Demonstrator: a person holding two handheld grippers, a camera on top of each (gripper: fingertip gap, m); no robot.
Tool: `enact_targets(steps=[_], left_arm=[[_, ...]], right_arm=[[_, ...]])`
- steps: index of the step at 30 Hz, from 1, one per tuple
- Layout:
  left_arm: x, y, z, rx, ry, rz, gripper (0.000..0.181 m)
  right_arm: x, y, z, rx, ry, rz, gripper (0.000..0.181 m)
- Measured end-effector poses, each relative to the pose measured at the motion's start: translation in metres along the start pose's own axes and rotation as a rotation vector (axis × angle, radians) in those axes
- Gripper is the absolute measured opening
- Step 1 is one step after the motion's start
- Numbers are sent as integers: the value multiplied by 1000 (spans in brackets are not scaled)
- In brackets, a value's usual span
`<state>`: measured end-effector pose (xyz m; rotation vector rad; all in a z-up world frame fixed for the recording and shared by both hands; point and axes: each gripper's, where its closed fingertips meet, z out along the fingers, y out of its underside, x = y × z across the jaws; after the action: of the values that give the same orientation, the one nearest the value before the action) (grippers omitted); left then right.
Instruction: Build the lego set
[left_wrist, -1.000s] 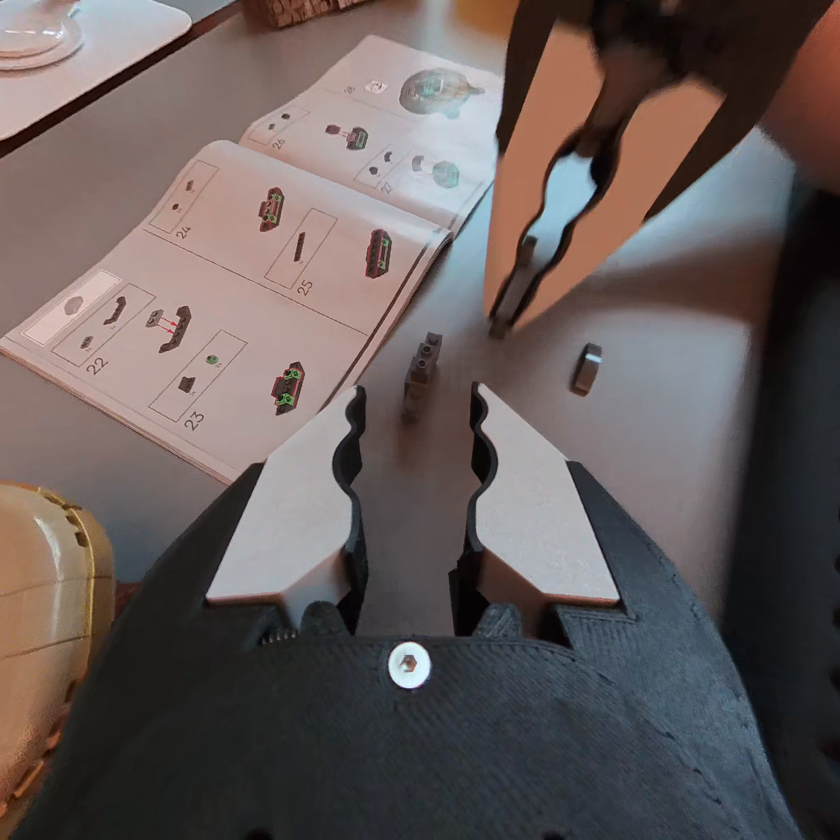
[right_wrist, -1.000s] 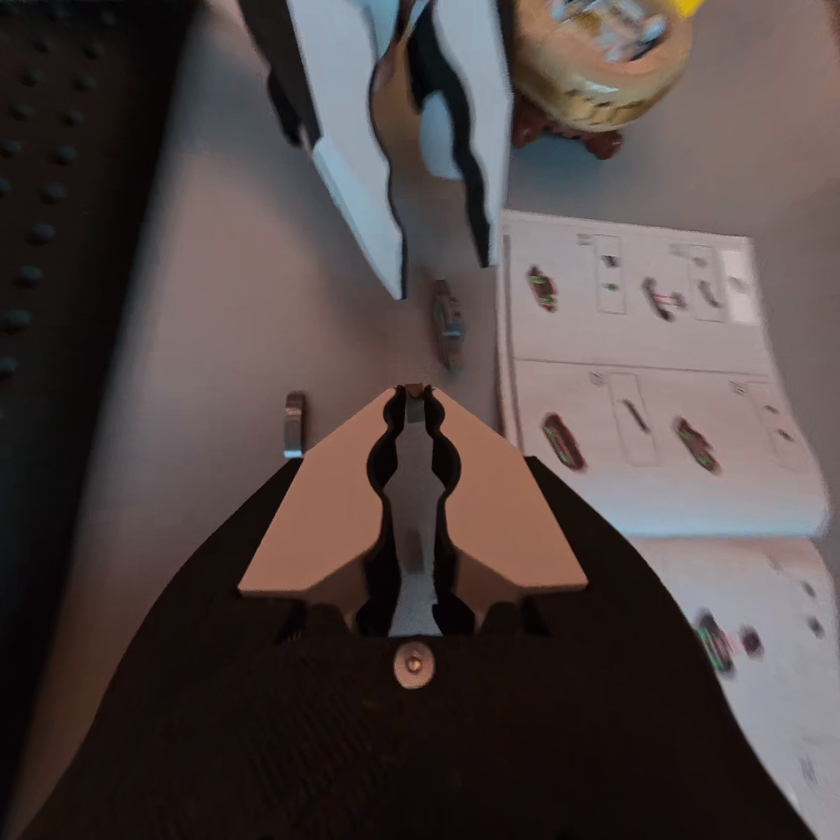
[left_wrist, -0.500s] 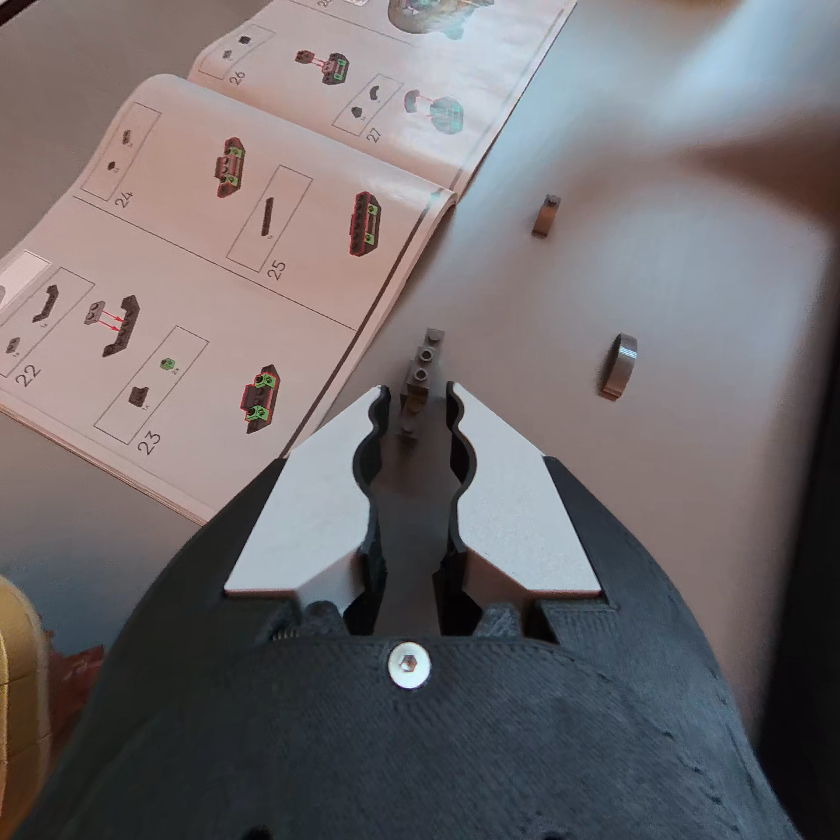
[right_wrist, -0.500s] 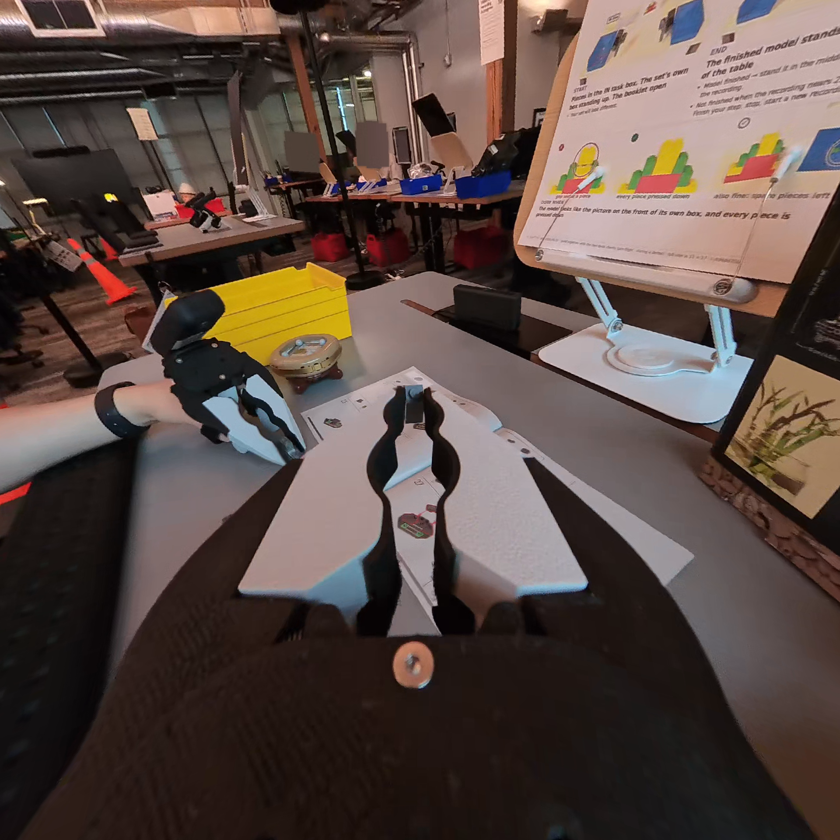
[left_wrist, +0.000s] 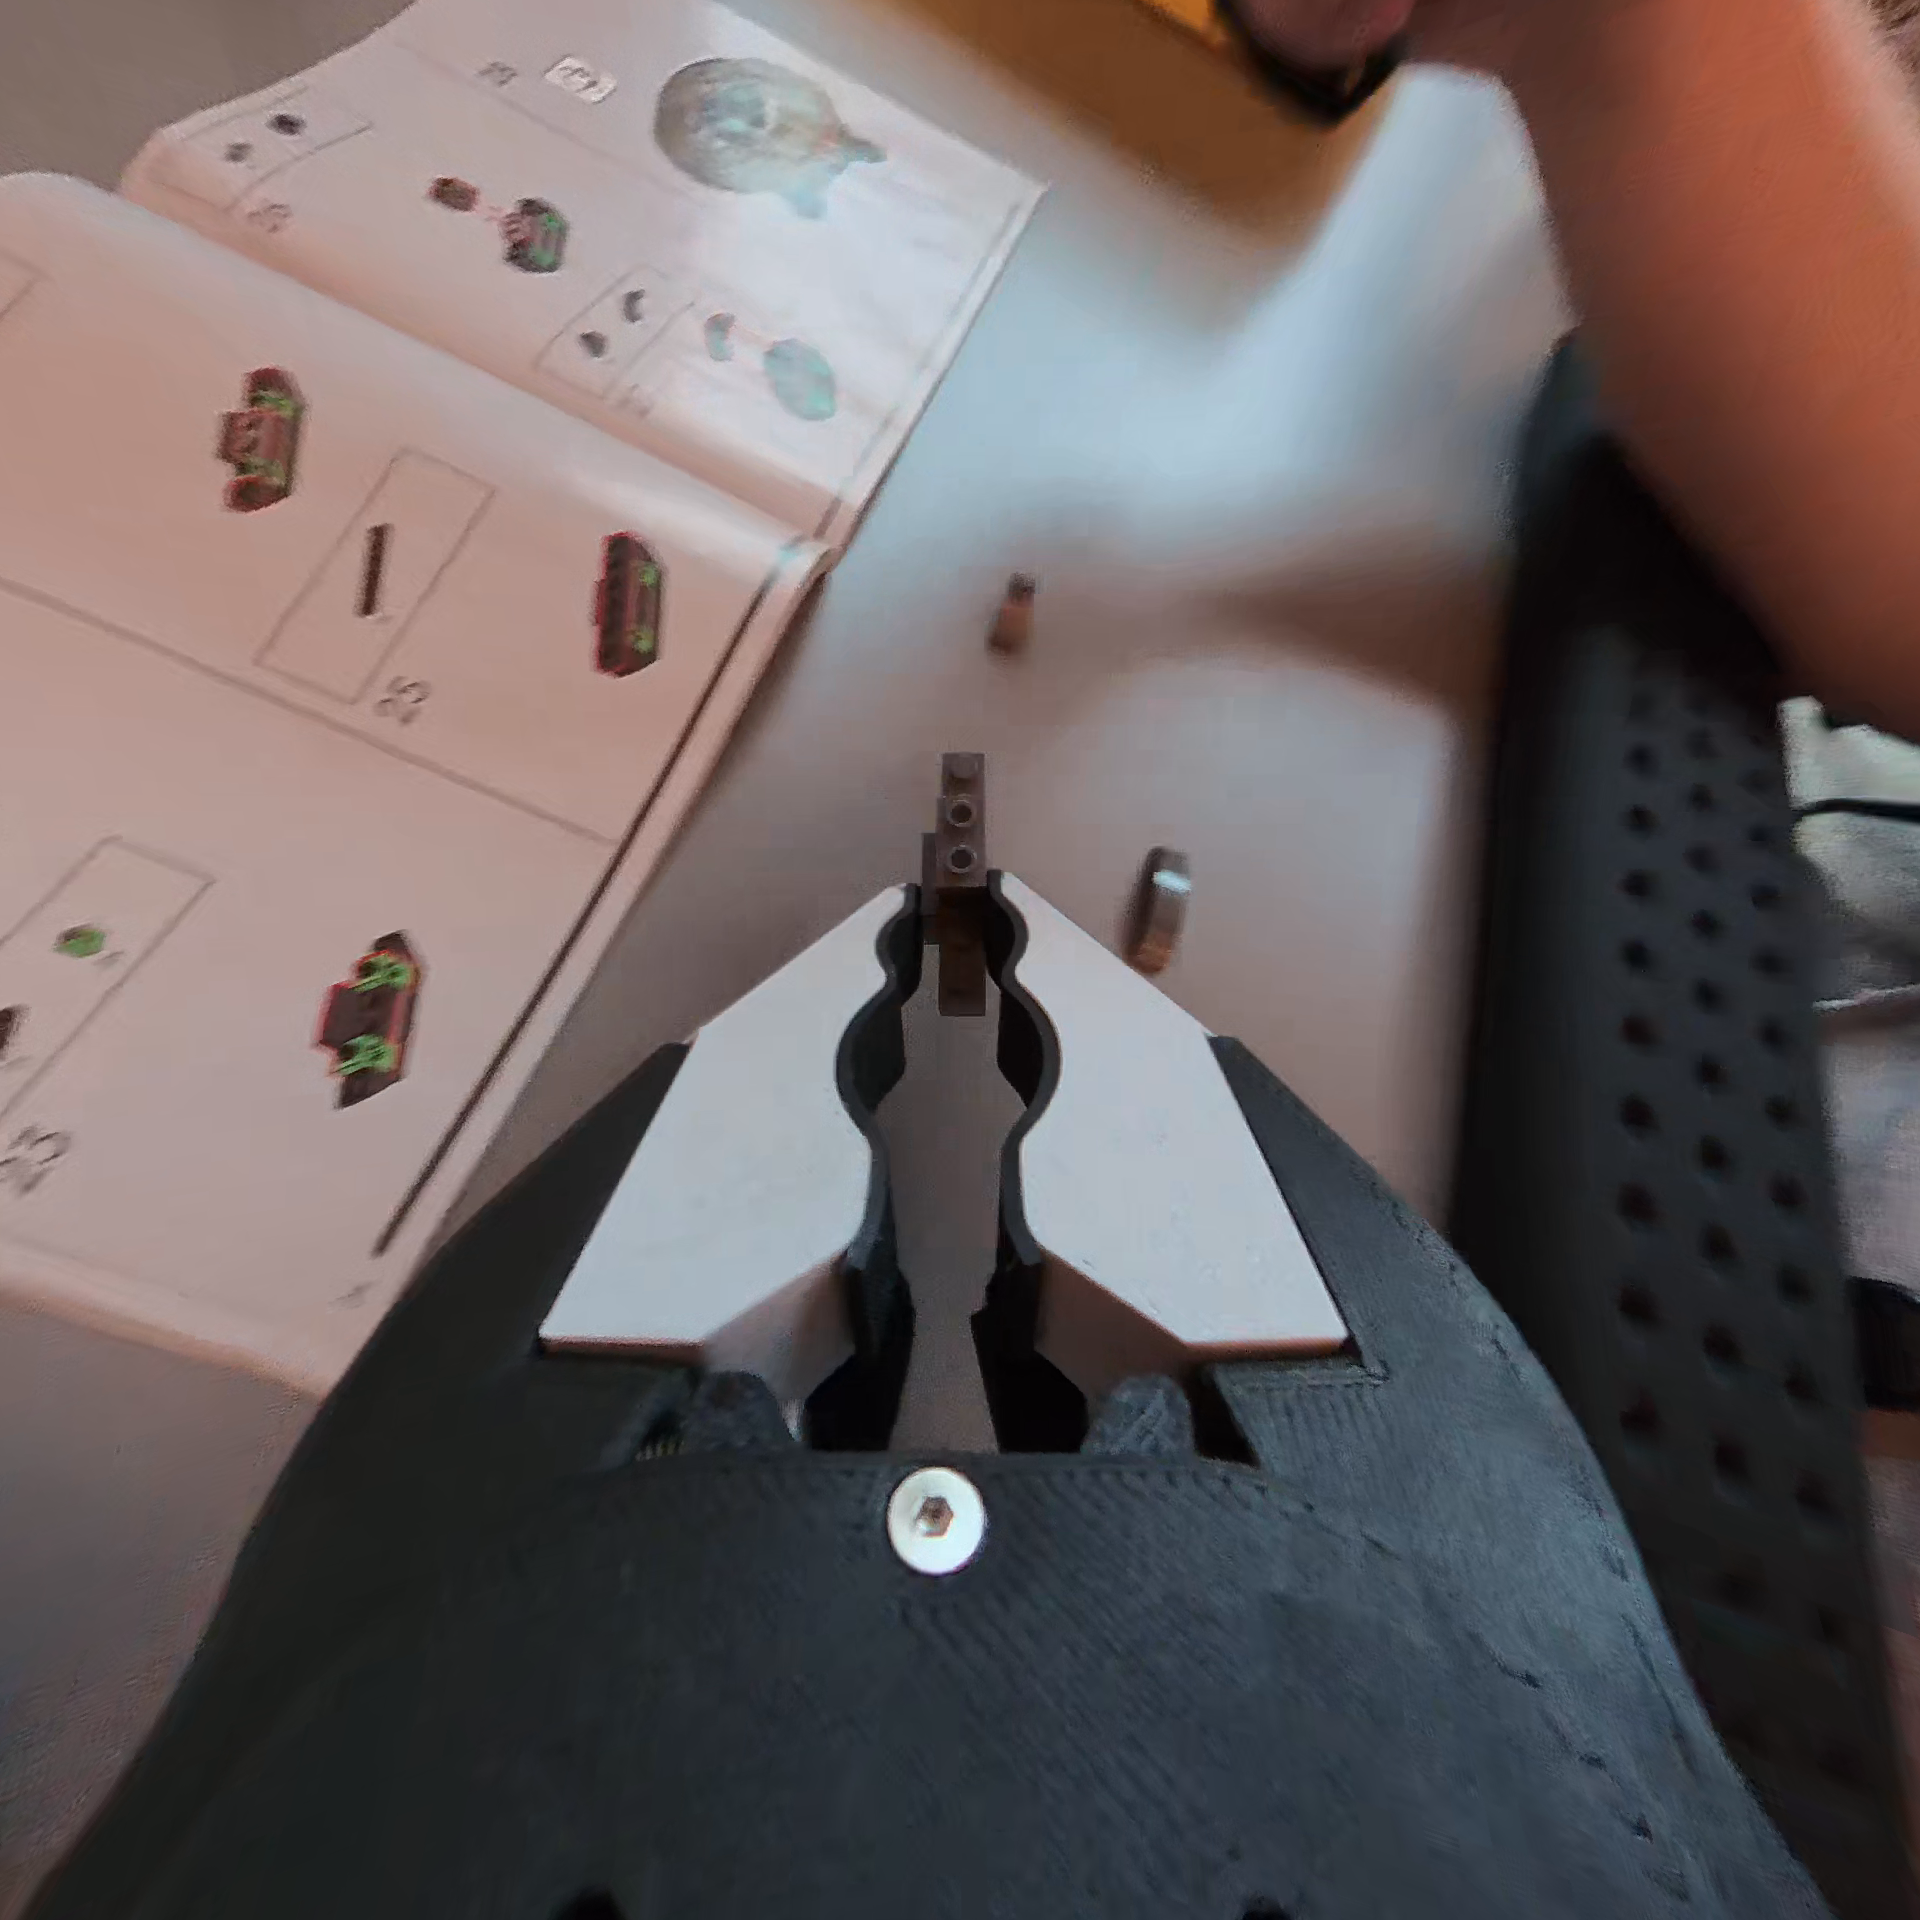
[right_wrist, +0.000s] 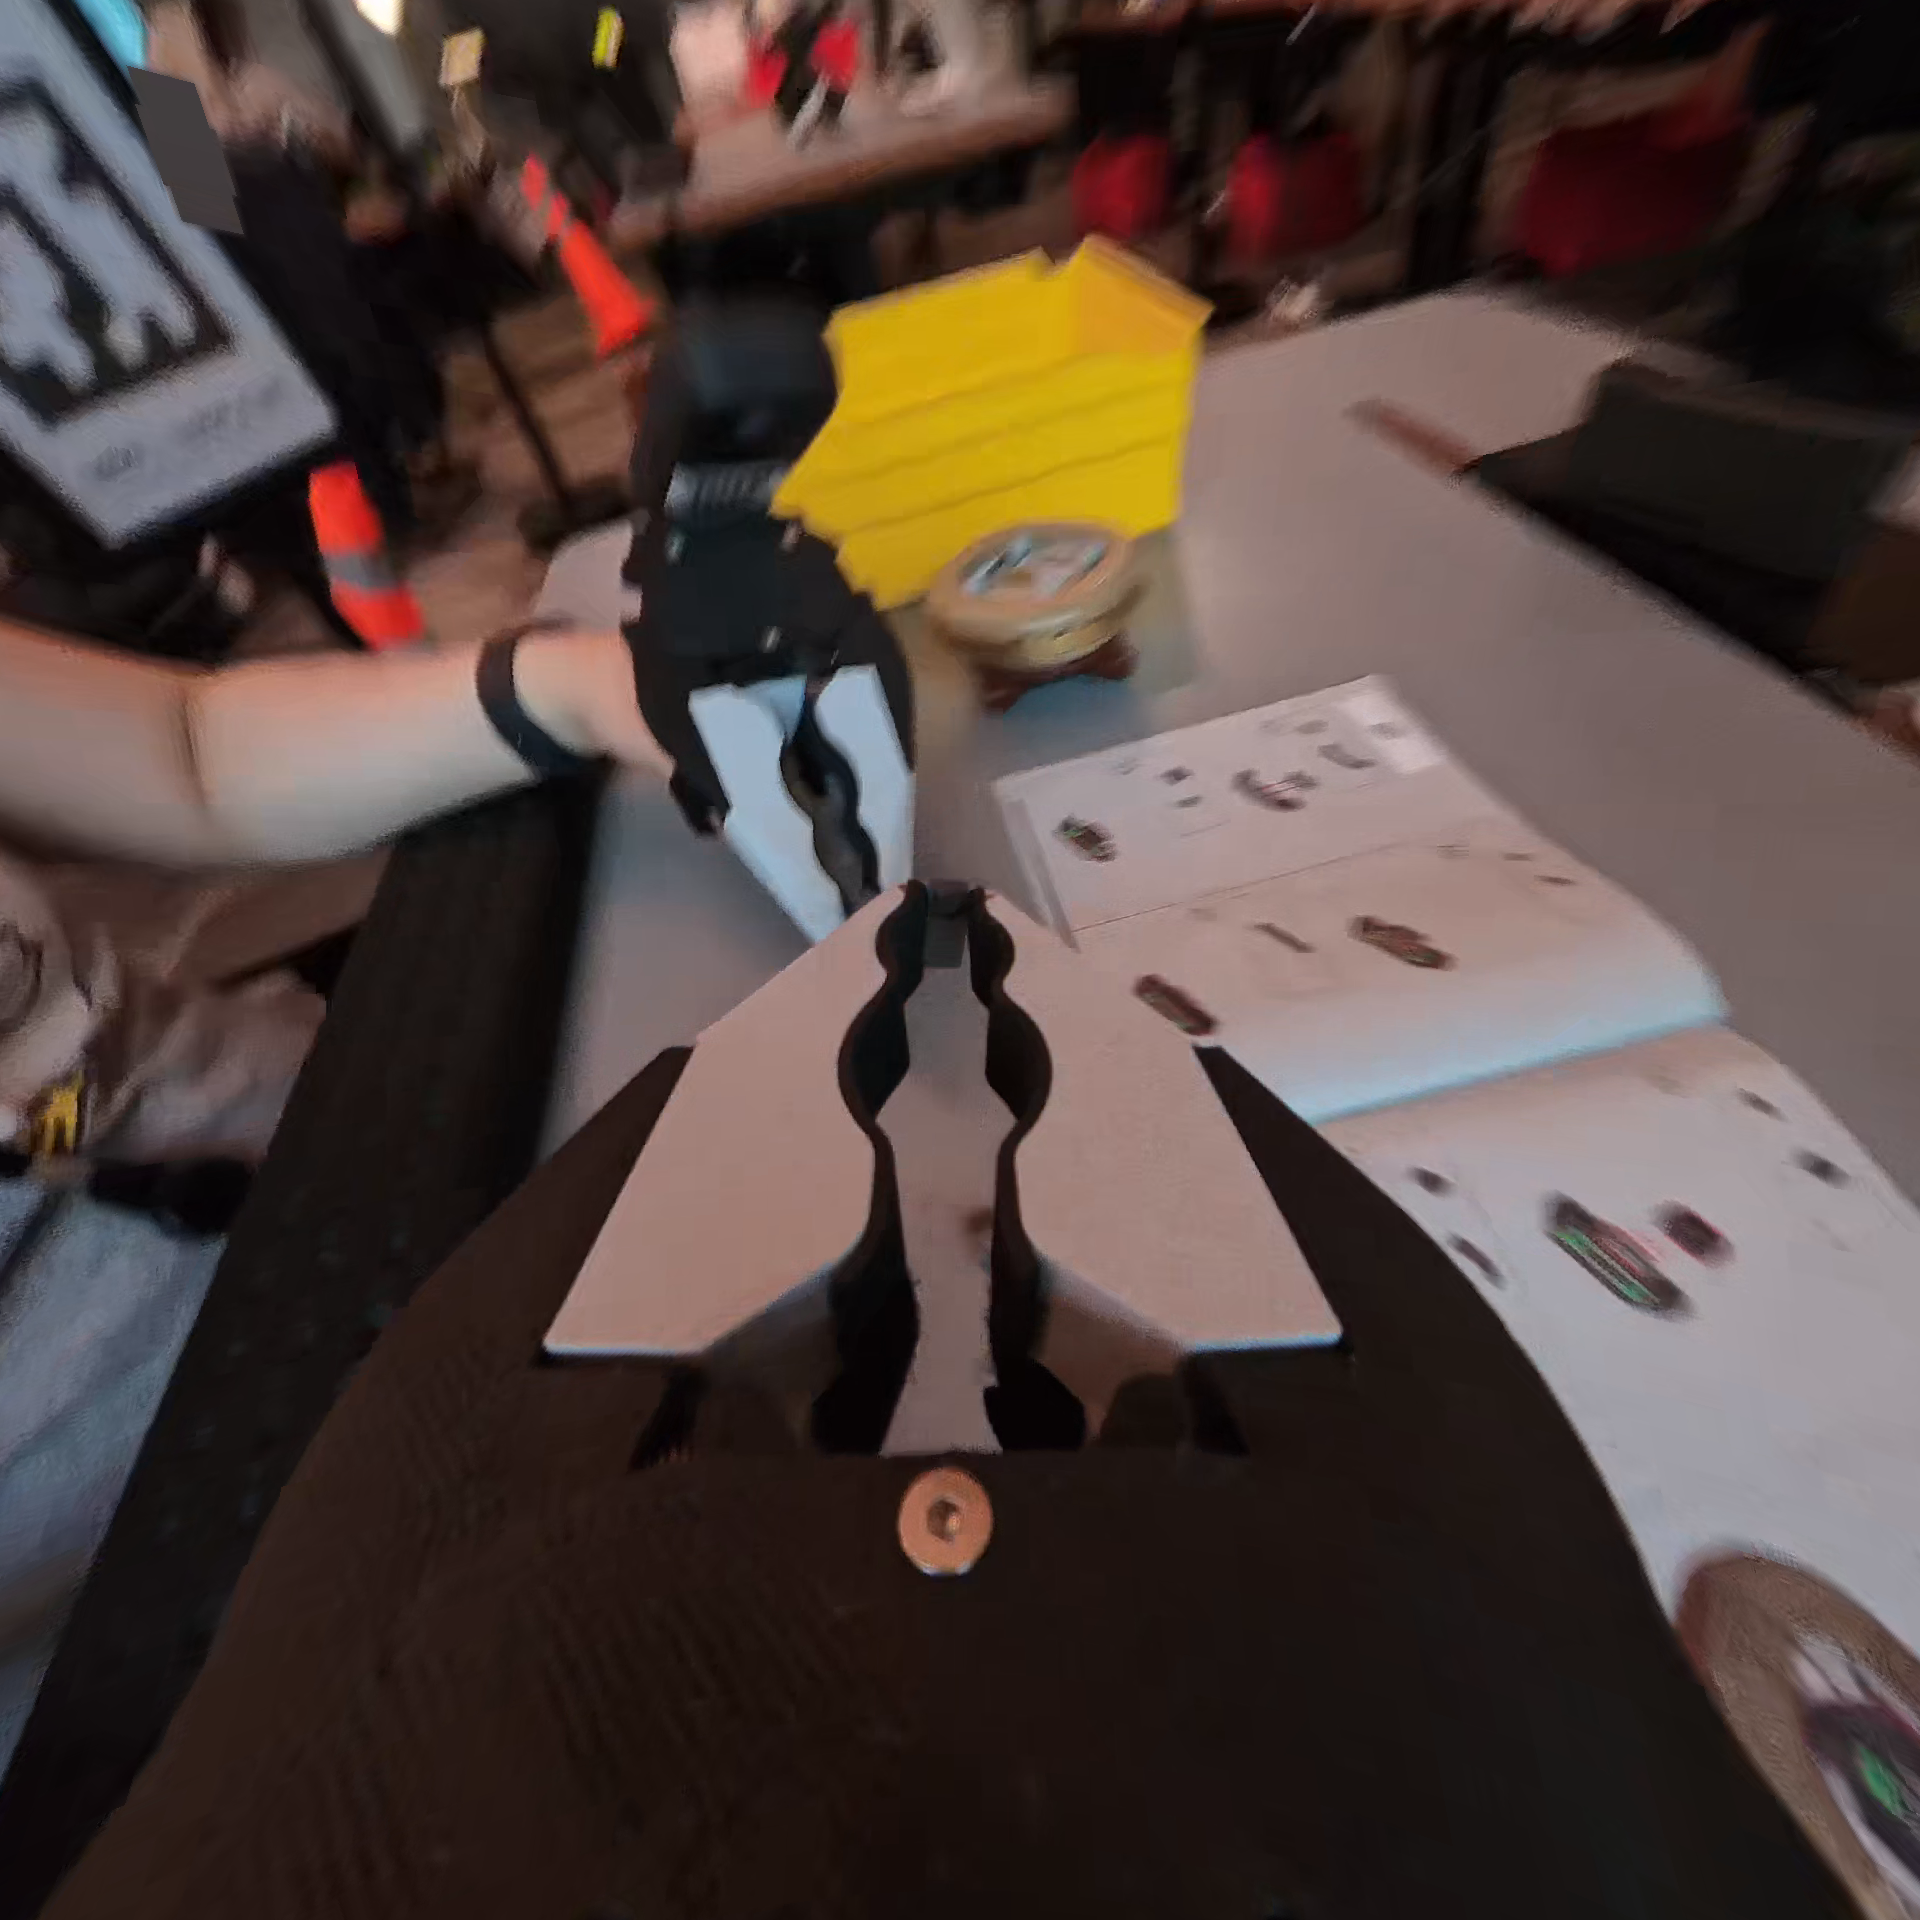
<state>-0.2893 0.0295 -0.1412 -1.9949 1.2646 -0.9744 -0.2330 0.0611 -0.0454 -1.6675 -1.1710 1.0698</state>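
My left gripper is shut on a dark grey brick assembly, whose studded end sticks out past the fingertips over the grey table. My right gripper is shut on a small grey piece and is held above the table. The left gripper also shows in the right wrist view, just beyond the right gripper's tips. The open instruction booklet lies left of the left gripper and also shows in the right wrist view.
A small brown-grey piece and a curved grey piece lie loose on the table. A black perforated mat runs along the right. A round tan model stands before a yellow bin. A person's arm reaches in.
My left gripper moved onto the dark grey assembly and closed on it. My right gripper lifted away with its small piece, swung up toward the room, and now tilts back toward the table.
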Motion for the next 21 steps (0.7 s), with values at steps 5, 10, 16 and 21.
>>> enact_targets(steps=[5,10,16,21], left_arm=[[20,-4,-6,34,-11,55,9],[22,-4,-10,48,-30,55,9],[32,-6,-8,54,51,26,9],[36,-5,-7,44,53,52,9]], right_arm=[[-31,31,47,-229,-76,-123,7],[-43,42,61,-287,-107,-206,7],[-49,47,64,-328,-113,-264,7],[-51,50,65,-335,-134,-249,8]])
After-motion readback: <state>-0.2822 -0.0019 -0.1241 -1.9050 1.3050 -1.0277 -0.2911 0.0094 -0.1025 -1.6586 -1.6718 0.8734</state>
